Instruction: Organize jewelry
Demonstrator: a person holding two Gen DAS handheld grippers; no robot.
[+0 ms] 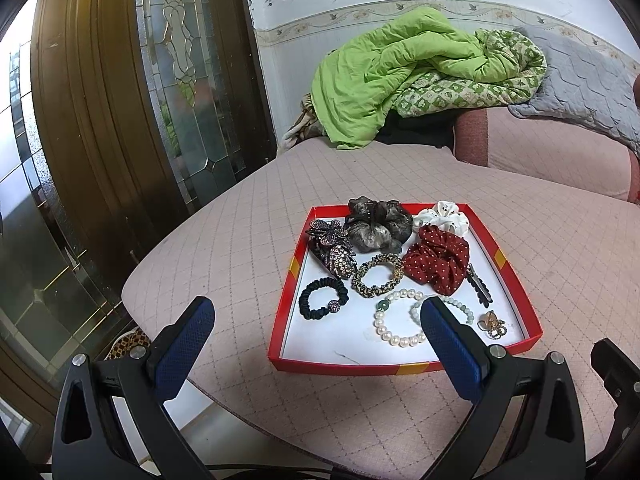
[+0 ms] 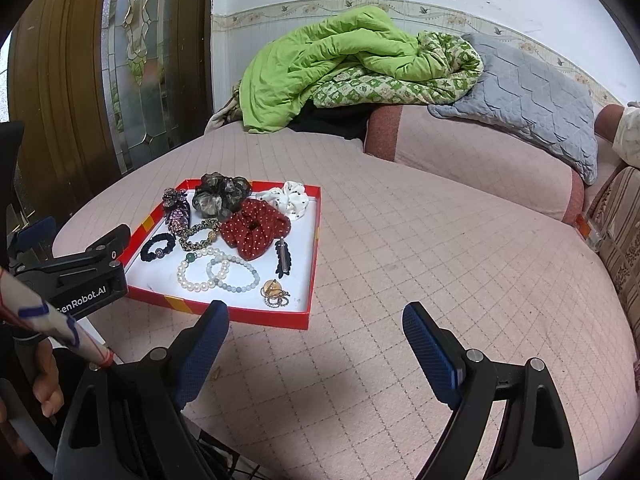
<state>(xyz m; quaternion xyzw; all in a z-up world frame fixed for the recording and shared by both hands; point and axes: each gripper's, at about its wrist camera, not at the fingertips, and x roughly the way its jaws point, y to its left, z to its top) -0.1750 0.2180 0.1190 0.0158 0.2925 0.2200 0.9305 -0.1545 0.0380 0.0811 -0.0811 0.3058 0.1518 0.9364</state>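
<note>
Two grippers, left [image 1: 316, 316] and right [image 2: 316, 320], hover with jaws apart and holding nothing, their blue pads finely ribbed. A shallow red cardboard tray [image 1: 332, 364] with a white floor lies on the quilted pink bed [image 2: 440, 260]. It holds a pearl bracelet [image 1: 396, 320], a red dotted fabric scrunchie [image 1: 438, 258], a black hair tie [image 1: 320, 298] and a rhinestone clip [image 1: 334, 252]. In the left wrist view the tray sits at twelve o'clock, the bracelet between the jaws; in the right wrist view, at ten o'clock.
</note>
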